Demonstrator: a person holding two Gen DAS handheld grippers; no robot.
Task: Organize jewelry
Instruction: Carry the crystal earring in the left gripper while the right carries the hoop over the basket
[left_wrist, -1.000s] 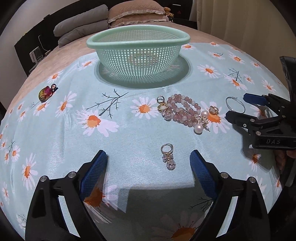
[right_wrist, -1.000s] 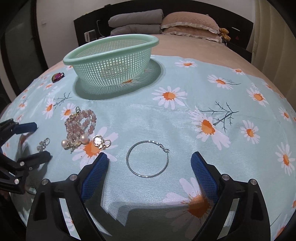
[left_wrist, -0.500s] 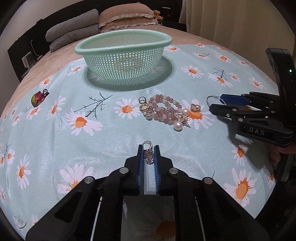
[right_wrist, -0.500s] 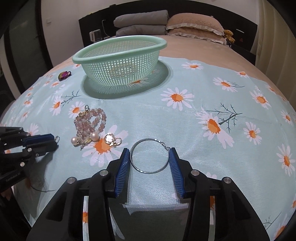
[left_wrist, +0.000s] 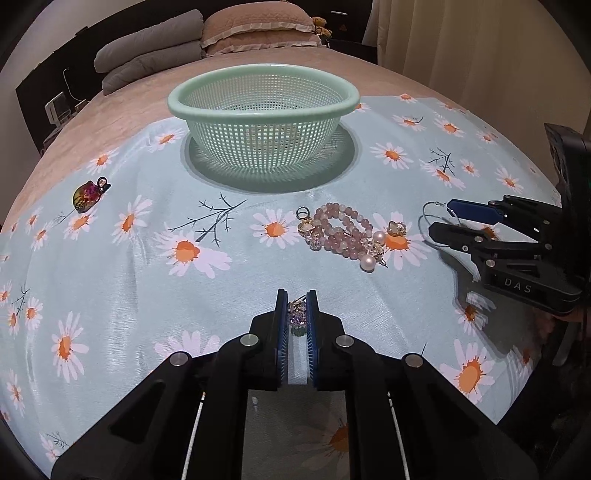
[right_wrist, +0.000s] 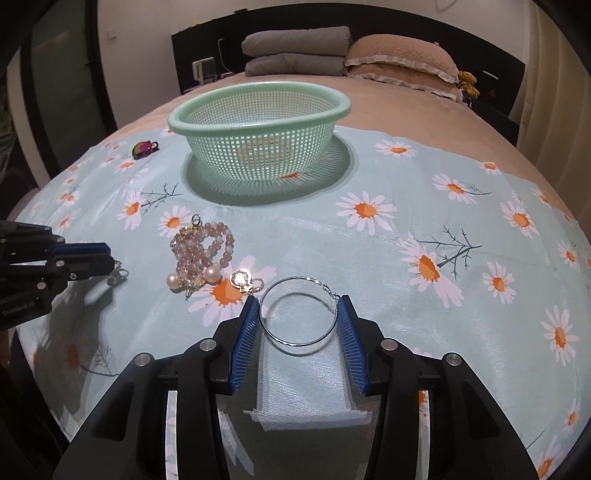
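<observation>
both tongs closed on earrings over the daisy cloth

left tongs (left_wrist: 297, 314) are pinched nearly together on a small crystal drop earring (left_wrist: 297, 313), which sits between the blue pads close to their tips, above the daisy-print cloth (left_wrist: 110, 295) spread on the bed. right tongs (right_wrist: 298, 314) are closed partway, each blue pad touching one side of a large silver hoop earring (right_wrist: 299, 311); the hoop spans the gap and its clasp sits by the right pad.

just ahead and to the left of the right tongs lies a pink bead bracelet (right_wrist: 201, 251) with two pearls and a gold charm (right_wrist: 242, 278) tangled beside it. the same heap lies ahead and to the right of the left tongs. a mint green mesh basket (left_wrist: 262, 99) stands further back, well apart from both tongs. an iridescent hair clip (left_wrist: 86, 194) lies off to the far left on the cloth.

white letters "das" are readable on the side of the right tool in the left wrist view. a label on the left tool in the right wrist view is too blurred to read.
</observation>
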